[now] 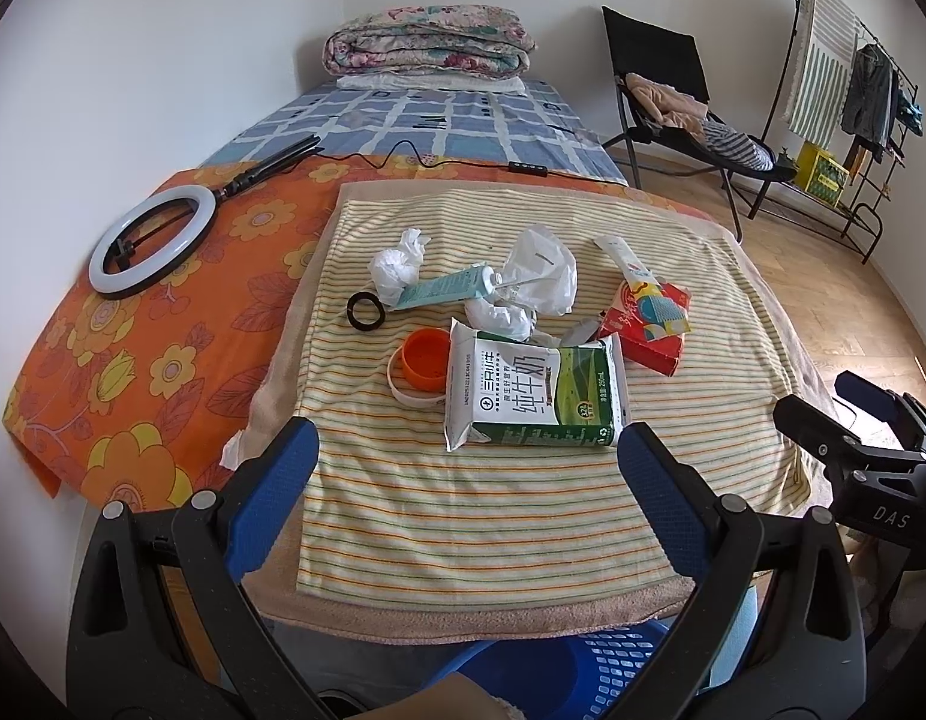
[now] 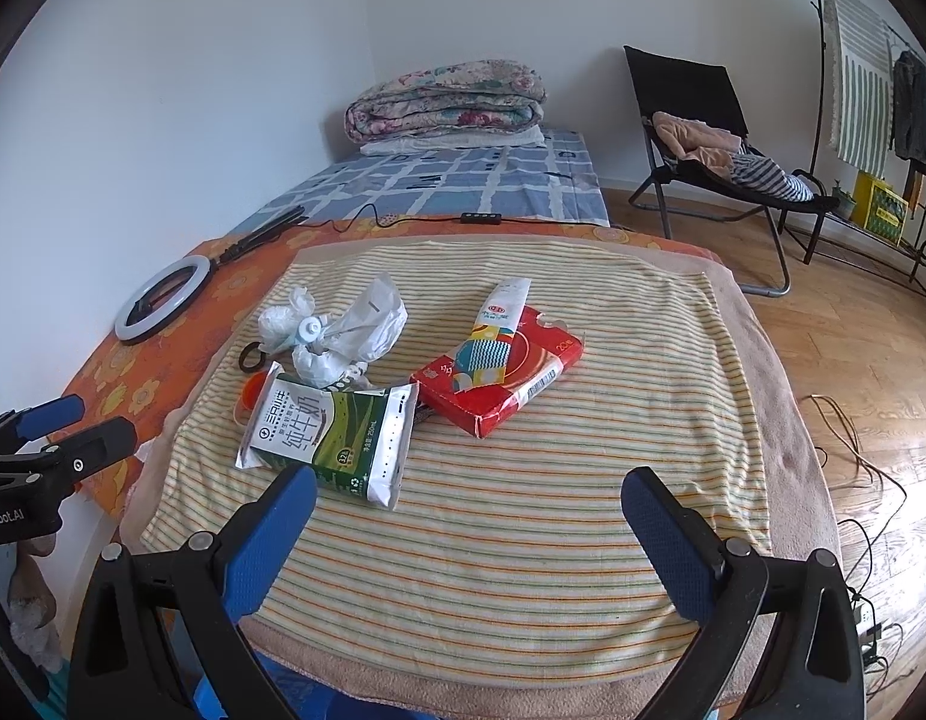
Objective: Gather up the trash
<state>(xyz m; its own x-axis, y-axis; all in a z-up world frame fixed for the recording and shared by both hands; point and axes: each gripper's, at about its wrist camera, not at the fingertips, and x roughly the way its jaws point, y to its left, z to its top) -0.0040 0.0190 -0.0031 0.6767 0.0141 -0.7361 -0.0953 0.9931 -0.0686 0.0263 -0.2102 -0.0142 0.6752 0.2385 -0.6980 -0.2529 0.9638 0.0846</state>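
Over the striped towel [image 1: 523, 516] I hold both tools wide open, gripping nothing and touching nothing. My left tool [image 1: 466, 450] hovers just short of the green-and-white milk carton [image 1: 535, 396], which lies flat on the towel between the spread fingers' line of sight. My right tool [image 2: 469, 498] hangs above bare towel, its left finger close to the same carton (not in contact). Beyond it sit the red box [image 2: 499, 384] with a tube [image 2: 493, 330] across it, crumpled white wrappers [image 1: 535, 276], an orange lid [image 1: 424, 357] and a black ring [image 1: 365, 310].
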